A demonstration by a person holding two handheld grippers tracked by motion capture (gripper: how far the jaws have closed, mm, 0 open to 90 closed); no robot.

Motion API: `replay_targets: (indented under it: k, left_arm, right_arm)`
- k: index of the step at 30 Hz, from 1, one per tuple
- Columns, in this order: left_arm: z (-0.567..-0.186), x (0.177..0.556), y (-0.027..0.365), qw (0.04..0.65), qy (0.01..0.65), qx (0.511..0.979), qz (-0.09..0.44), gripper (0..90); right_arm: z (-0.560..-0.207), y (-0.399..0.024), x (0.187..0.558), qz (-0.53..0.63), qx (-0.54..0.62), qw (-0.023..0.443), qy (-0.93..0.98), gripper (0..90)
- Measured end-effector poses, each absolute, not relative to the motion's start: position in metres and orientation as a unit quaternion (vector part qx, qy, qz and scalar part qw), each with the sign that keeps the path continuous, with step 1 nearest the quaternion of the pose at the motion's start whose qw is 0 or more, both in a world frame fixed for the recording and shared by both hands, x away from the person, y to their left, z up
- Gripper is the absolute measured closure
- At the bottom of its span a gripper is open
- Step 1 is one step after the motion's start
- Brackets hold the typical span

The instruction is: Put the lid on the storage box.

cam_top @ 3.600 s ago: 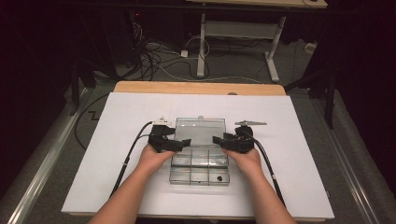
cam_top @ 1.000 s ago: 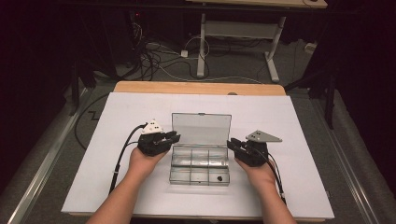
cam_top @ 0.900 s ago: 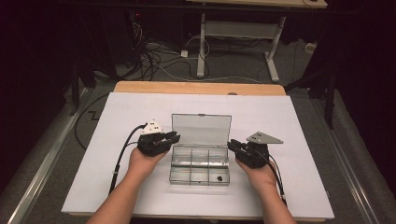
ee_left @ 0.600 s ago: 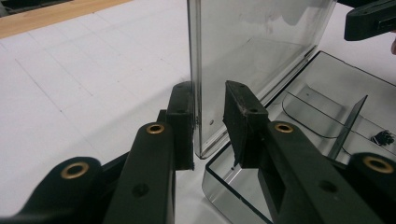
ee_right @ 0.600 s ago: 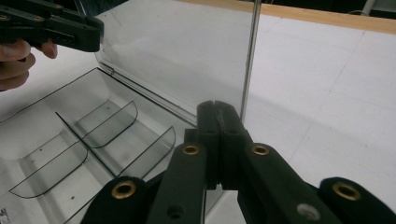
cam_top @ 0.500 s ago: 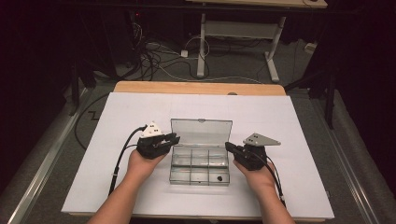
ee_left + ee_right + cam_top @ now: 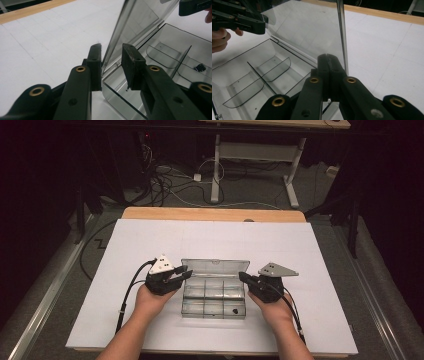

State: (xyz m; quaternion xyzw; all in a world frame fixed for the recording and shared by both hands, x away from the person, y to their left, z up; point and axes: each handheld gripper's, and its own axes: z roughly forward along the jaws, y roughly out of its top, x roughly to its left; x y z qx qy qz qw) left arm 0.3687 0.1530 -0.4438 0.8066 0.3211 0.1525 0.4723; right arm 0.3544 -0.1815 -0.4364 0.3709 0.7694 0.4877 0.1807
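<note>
At the table's middle sits your clear compartment box (image 7: 215,295), lid (image 7: 216,268) raised. Your left gripper (image 7: 176,274) reaches level from the left, jaws straddling the lid's edge, just opened a little; your right gripper (image 7: 245,277), pressed shut on nothing, noses the box's right end

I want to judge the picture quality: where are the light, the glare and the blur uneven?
High view: bright white table sheet, dark surroundings. Left gripper view: the clear plastic compartment box is sharp, its raised lid slightly hazy; the nearest parts of the black jaws are soft. Right gripper view: similar, nearest jaw parts blurred.
</note>
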Motion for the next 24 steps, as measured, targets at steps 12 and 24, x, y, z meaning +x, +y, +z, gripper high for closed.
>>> replay_targets:
  k: [12, 24]
  left_arm:
    - [-0.447, 0.36, 0.154, 0.47, 0.32, 0.809, 0.149, 59.4]
    - [-0.454, 0.346, 0.17, 0.471, 0.335, 0.805, 0.133, 58.1]
  right_arm:
    - [-0.436, -0.179, 0.345, 0.483, 0.359, 0.186, 0.777, 90.0]
    - [-0.437, -0.18, 0.335, 0.487, 0.351, 0.194, 0.776, 90.0]
